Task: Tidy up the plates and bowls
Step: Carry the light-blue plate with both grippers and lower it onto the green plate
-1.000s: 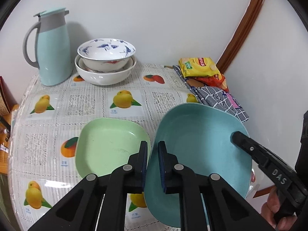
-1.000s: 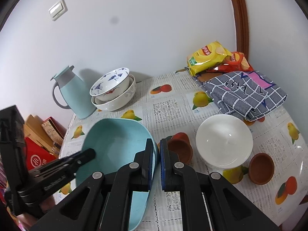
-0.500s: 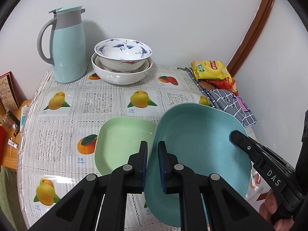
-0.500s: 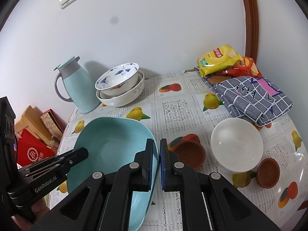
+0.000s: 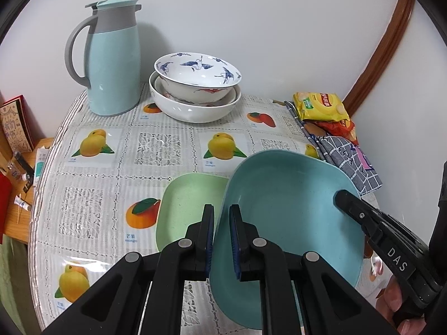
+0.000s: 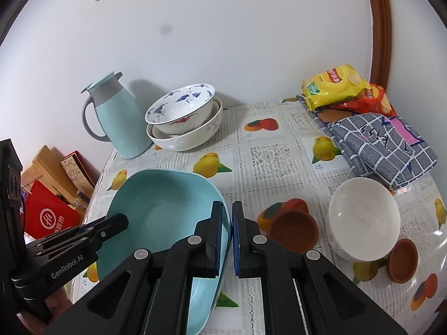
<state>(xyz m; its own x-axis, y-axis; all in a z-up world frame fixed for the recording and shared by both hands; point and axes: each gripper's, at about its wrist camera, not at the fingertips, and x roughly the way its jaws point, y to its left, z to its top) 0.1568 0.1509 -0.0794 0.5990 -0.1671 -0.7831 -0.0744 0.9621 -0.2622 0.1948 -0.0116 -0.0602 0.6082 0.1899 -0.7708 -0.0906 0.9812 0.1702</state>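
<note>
Both grippers hold a light blue square plate [image 5: 287, 215] above the table, my left gripper [image 5: 222, 223] shut on its left rim and my right gripper [image 6: 226, 220] shut on its right rim. The plate also shows in the right wrist view [image 6: 164, 212]. A light green square plate [image 5: 187, 203] lies on the table, partly under the blue plate's left side. Two nested bowls, a crane-patterned one [image 5: 198, 69] inside a white one [image 5: 192, 109], stand at the back. A white bowl [image 6: 363, 220] and two brown dishes [image 6: 293, 229] [image 6: 402, 259] sit at the right.
A light blue thermos jug [image 5: 111, 58] stands at the back left. Snack bags [image 6: 335, 86] and a folded checked cloth [image 6: 382, 145] lie at the back right. The fruit-print tablecloth [image 5: 156, 148] covers the round table. Boxes [image 6: 47, 217] stand beyond the left edge.
Both grippers have carried the blue plate toward the back of the table. The green plate and the stacked bowls now appear nearer; the blue plate covers more of the green plate.
</note>
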